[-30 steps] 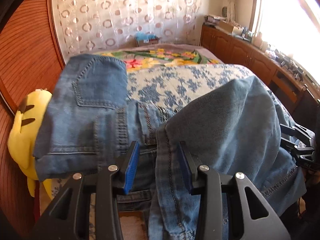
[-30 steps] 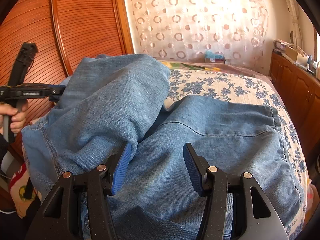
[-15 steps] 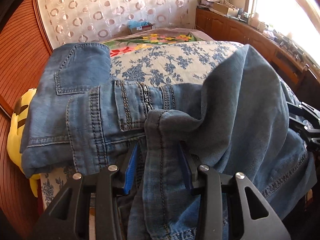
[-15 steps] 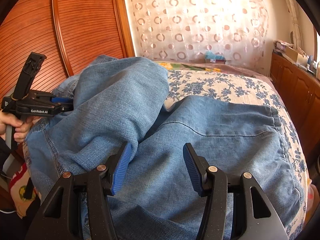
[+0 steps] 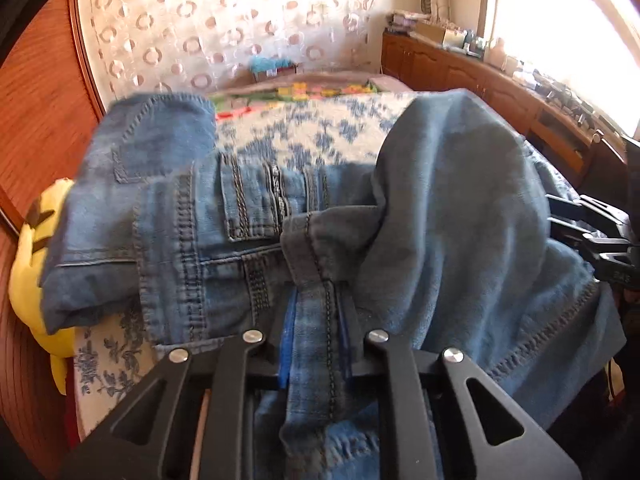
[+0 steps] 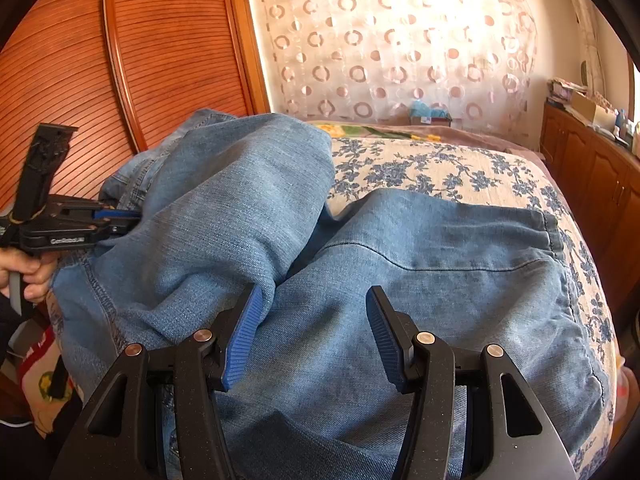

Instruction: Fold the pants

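The jeans (image 5: 440,216) lay heaped across the bed (image 5: 304,136), filling the middle of both frames. Your left gripper (image 5: 316,332) had just been closing, and its jaws pinched a seamed hem at lower centre. Your right gripper (image 6: 314,332) stood spread above the denim, gripping nothing. With only that narrow seam caught, a hard pull might have slipped it free; the bunched leg could have dragged the fold crooked.

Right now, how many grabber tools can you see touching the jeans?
2. The left gripper has just closed its fingers on a seamed fold of the jeans. The right gripper sits open over the denim nearer the hem; contact is unclear.
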A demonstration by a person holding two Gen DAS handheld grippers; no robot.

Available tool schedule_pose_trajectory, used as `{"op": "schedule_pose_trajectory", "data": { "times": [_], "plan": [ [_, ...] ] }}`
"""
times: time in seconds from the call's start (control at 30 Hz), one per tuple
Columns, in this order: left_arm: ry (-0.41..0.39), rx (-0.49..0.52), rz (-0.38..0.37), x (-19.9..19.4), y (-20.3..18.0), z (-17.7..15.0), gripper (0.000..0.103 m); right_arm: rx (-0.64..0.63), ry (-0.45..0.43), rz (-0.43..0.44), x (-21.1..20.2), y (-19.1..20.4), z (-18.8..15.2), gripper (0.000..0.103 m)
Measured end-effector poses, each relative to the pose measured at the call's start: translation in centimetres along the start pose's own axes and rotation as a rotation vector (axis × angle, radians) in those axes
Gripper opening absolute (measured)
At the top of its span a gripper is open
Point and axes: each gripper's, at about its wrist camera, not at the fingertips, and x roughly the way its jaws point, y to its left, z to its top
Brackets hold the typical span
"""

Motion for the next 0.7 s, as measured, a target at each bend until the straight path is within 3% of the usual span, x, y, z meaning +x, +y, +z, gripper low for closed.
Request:
{"op": "schedule_pose_trajectory", "data": {
  "times": [0.2,0.33,0.4,0.57,0.7],
  "plan": [
    [-0.203,-0.062,0.062,-6.8,1.4,0.8,0.014,0.008,-0.007,0.000,0.1,-0.2,-0.3,0.055],
    [-0.283,-0.068,0.142,-9.6,3.0,1.9,0.014,0.009,-0.005,0.001,0.1,-0.2,-0.3,0.055],
    [-0.275,-0.074,0.168,-9.5,4.2,2.4,0.015,0.009,-0.005,0.001,0.1,-0.2,-0.4,0.055],
    [-0.145,-0.108,0.149,-6.1,6.9,2.2,0.029,0.011,-0.003,0.002,0.2,-0.3,-0.4,0.055],
    [-0.113,-0.119,0.139,-4.9,6.2,0.8,0.039,0.010,0.001,0.004,0.3,-0.3,-0.3,0.055]
  ]
}}
